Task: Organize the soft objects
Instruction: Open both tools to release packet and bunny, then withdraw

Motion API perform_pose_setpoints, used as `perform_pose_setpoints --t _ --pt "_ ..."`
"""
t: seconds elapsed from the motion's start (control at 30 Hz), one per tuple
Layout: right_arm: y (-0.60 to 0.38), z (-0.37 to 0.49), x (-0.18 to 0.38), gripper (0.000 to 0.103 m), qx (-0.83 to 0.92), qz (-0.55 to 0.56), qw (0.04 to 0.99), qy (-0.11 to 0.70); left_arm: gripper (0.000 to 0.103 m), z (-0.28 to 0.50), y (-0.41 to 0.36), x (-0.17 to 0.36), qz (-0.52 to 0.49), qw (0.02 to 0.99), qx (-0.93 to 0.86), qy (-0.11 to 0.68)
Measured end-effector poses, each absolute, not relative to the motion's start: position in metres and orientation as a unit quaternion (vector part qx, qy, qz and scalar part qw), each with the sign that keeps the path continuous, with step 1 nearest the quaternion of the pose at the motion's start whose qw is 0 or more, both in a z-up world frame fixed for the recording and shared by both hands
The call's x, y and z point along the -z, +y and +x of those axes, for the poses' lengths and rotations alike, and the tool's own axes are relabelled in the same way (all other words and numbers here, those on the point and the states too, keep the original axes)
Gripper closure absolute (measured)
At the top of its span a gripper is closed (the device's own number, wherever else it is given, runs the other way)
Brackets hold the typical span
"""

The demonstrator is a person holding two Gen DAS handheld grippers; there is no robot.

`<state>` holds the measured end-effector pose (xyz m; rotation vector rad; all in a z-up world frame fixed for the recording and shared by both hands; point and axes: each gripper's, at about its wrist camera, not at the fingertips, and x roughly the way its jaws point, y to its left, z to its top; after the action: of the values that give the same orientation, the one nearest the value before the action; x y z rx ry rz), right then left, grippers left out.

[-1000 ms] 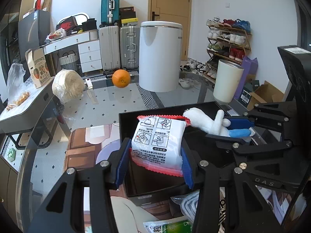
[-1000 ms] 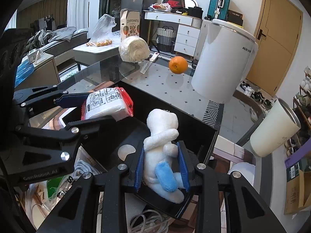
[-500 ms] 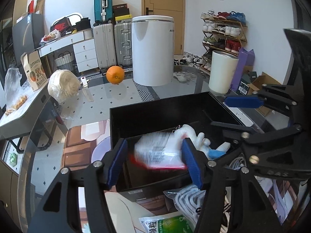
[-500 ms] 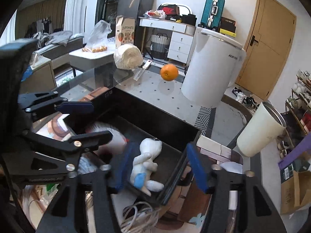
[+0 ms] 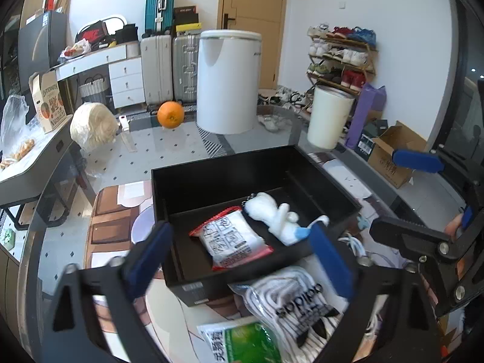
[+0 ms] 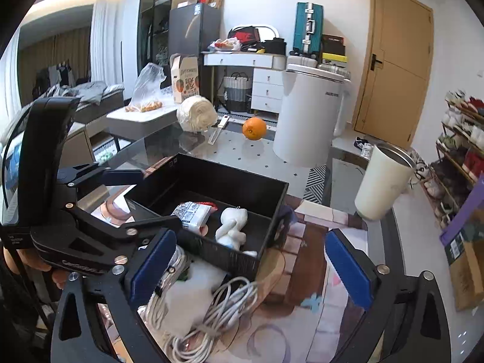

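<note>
With both tongs, left (image 5: 239, 254) and right (image 6: 251, 263), opening empty, packet (image 5: 233, 242) and plush toy (image 5: 272, 216) lie in the black box (image 5: 217, 178); we should next reach near for the sock pack (image 5: 299, 305).

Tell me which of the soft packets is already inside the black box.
The white packet with red edges, lying in the black box beside the white plush toy. The green packet and the striped adidas pack lie outside, in front of the box.

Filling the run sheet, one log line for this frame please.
left gripper: jaws opening, empty | right gripper: jaws opening, empty | tissue pack, plush toy: in black box
</note>
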<state>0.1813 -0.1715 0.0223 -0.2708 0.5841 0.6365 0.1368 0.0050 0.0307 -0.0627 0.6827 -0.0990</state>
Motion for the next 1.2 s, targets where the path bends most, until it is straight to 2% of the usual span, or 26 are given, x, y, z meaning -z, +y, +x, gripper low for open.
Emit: perform_pose_setpoints --t 0.23,0.57,1.2 --pt "-0.193 0.163 -0.020 0.001 -0.304 -0.078 0.903 0.295 0.000 0.105 0.009 -0.045 -0.040 0.954 0.020 0.296" --pt "-0.204 0.150 -0.002 0.001 -0.298 -0.058 0.897 0.321 0.000 0.066 0.019 -0.045 -0.046 0.964 -0.007 0.263" --pt "-0.211 0.151 0.011 0.001 -0.307 -0.061 0.881 0.355 0.000 0.044 0.019 -0.002 -0.036 0.948 -0.032 0.314"
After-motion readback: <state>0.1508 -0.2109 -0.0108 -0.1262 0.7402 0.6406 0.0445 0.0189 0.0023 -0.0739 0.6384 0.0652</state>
